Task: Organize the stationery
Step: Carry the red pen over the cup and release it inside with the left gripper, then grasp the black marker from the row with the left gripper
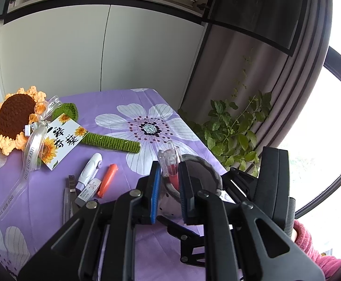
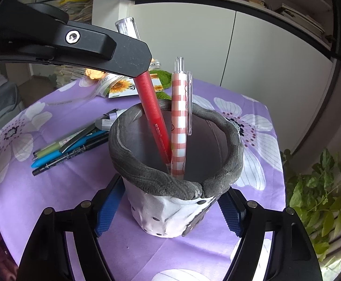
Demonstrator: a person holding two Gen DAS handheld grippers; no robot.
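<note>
Left gripper (image 1: 168, 182) was clamped on the red pen (image 2: 152, 107) half inside the cup (image 2: 133, 117) near the table's right edge, right gripper (image 2: 168, 213) loosely apart around it, so a careless release could've tipped it.

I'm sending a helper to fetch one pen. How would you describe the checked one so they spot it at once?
On the purple flowered tablecloth stands a grey-rimmed white pen pot. Two pens stand inside it: a plain red pen, and right beside it the checked pen. Only that one has red-and-white squares and a clear clip.
</note>
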